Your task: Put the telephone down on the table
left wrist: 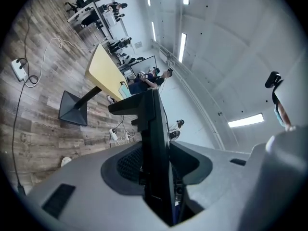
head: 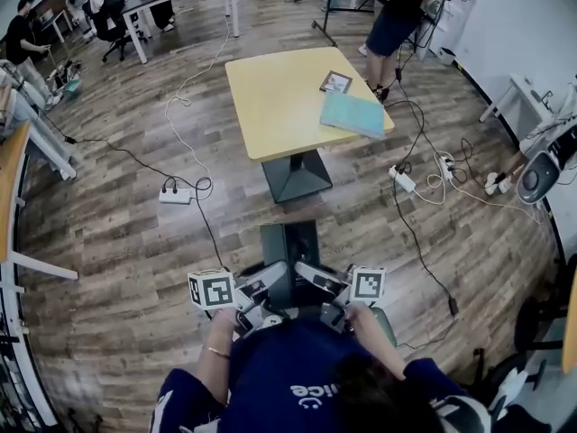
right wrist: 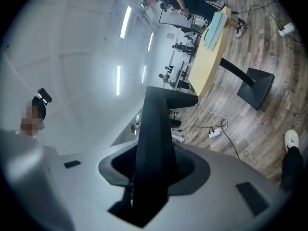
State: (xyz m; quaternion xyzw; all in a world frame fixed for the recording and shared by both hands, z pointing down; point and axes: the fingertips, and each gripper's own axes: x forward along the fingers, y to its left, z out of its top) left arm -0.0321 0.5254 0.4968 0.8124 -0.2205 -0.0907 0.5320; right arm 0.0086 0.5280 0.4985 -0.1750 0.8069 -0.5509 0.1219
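Note:
The telephone (head: 288, 242) is a dark, flat-sided unit held over the wooden floor just in front of my body. My left gripper (head: 261, 296) presses on its left side and my right gripper (head: 315, 289) on its right, both shut on it. In the left gripper view the telephone (left wrist: 156, 143) stands edge-on as a black slab between the jaws of the left gripper (left wrist: 156, 170). The right gripper view shows the same slab (right wrist: 154, 143) in the right gripper (right wrist: 151, 174). The yellow table (head: 270, 97) stands about a step ahead, also visible as table (left wrist: 103, 66) and table (right wrist: 209, 61).
On the table's right side lie a teal book (head: 353, 114) and a small framed card (head: 335, 82). Its black pedestal base (head: 295, 177) sits on the floor. Cables and power strips (head: 176, 194) (head: 403, 179) trail around it. A person (head: 397, 16) stands behind the table.

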